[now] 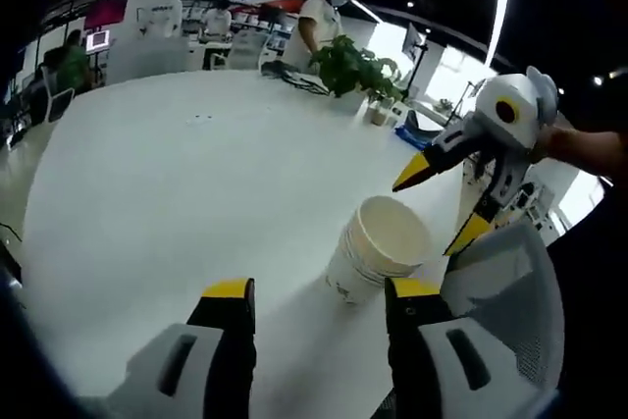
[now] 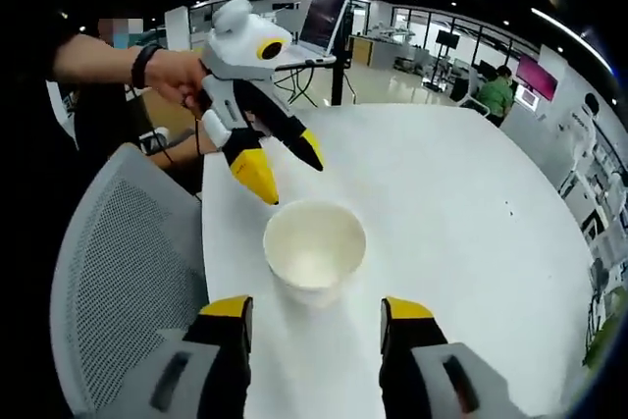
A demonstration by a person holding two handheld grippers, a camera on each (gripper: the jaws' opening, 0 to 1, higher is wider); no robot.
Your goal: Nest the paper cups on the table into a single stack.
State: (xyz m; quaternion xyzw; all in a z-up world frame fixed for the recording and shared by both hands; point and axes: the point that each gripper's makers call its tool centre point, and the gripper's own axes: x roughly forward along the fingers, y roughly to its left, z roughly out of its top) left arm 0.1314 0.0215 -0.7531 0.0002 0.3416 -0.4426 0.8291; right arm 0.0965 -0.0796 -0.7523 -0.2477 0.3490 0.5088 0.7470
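Now the cups (image 1: 378, 250) stand upright in one stack by the table (image 1: 177, 174) edge. Left gripper (image 1: 319, 301) and right gripper (image 2: 314, 309) both gape empty, the stack just beyond each.

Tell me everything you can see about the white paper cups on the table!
The paper cups are plain white, with a small dark mark low on the outside. They already sit nested in one stack: several rolled rims show layered below the top rim. The stack stands upright, mouth open, and the inside looks empty. It rests on the white table near the edge, beside a grey mesh chair. Nothing else touches it. The left gripper and right gripper are open and clear of it.
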